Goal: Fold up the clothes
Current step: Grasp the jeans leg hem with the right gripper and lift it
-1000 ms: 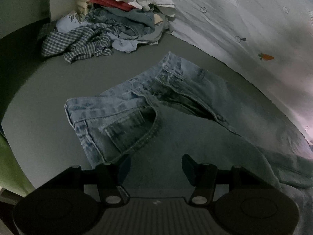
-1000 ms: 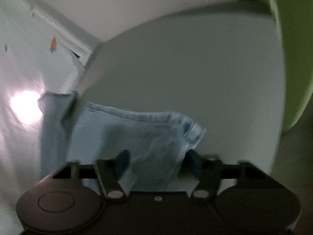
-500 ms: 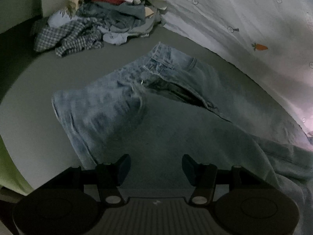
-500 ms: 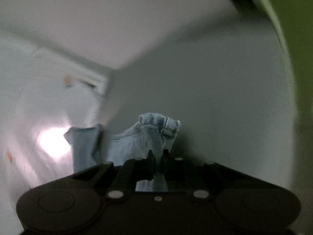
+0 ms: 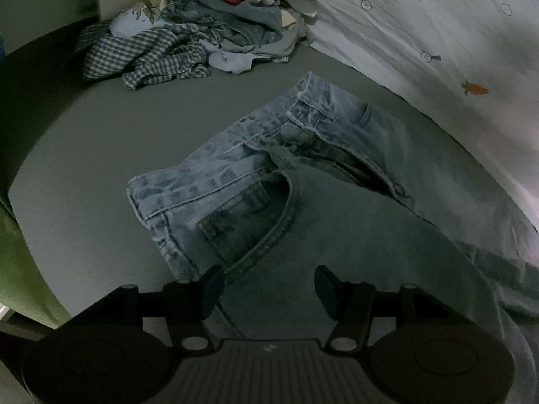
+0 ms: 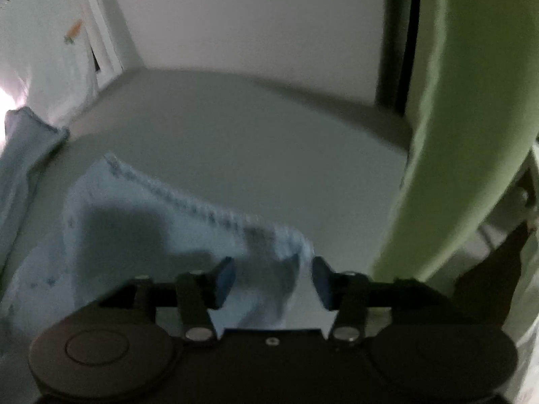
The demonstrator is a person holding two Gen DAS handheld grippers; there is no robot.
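A pair of light blue jeans lies spread on the grey surface, waistband toward the far side, fly open. My left gripper is open just above the jeans' hip, near the front pocket. In the right wrist view the hem end of a jeans leg lies flat on the grey surface. My right gripper is open over the hem's corner, holding nothing.
A pile of unfolded clothes with a checked shirt sits at the far left corner. A white patterned sheet runs along the right. A green cushion borders the surface's right edge, and a wall stands behind.
My right gripper was shut on the jeans' hem half a second ago; now it is open and the hem lies flat. The jeans' waist has shifted and settled in the left view.
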